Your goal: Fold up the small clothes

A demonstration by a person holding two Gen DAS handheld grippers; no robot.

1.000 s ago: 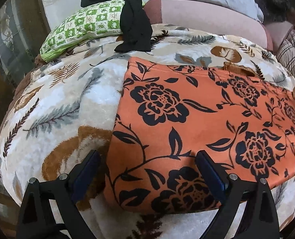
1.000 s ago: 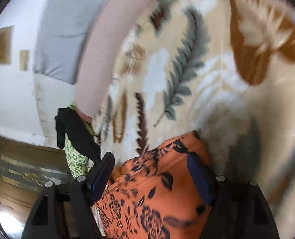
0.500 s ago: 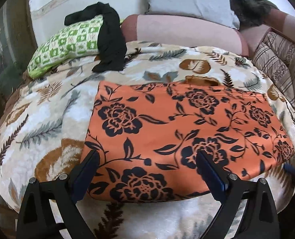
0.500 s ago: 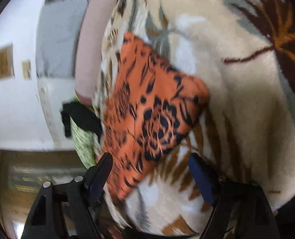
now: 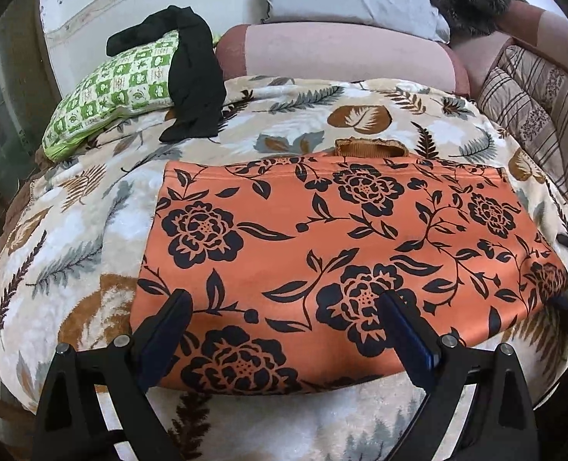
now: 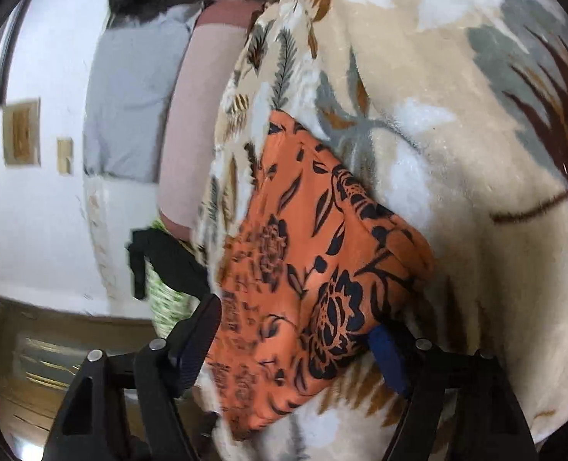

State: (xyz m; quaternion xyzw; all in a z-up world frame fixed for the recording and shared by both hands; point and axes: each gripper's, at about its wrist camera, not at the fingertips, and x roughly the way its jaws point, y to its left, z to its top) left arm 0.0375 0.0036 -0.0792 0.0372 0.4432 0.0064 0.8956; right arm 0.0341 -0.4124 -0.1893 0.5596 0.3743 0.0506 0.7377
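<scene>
A: While the orange cloth with the black flower print (image 5: 322,253) lies flat on the leaf-patterned plush blanket (image 5: 91,223), its long axis runs left to right across the left wrist view, near edge just under the left gripper (image 5: 284,330).

B: Left gripper's state?

A: Jaws wide apart, nothing between the pads. It hovers over the near-left part of the cloth, pointing down and toward the far side.

B: And the right gripper (image 6: 295,342)?

A: At the cloth's right end. In its own view that end's near corner sits between the fingers. The jaws are closing a little but still stand wide; I see no pinch, so nothing held yet.

B: So which hand is nearer to a fold grip?

A: The right, I judge: it already straddles an end. The left sits over the near long edge, nearer the left end than the right one.

B: Anything else nearby?

A: A black garment (image 5: 191,77) draped over a green-and-white checked pillow (image 5: 111,92), far left, well apart from the cloth.
</scene>
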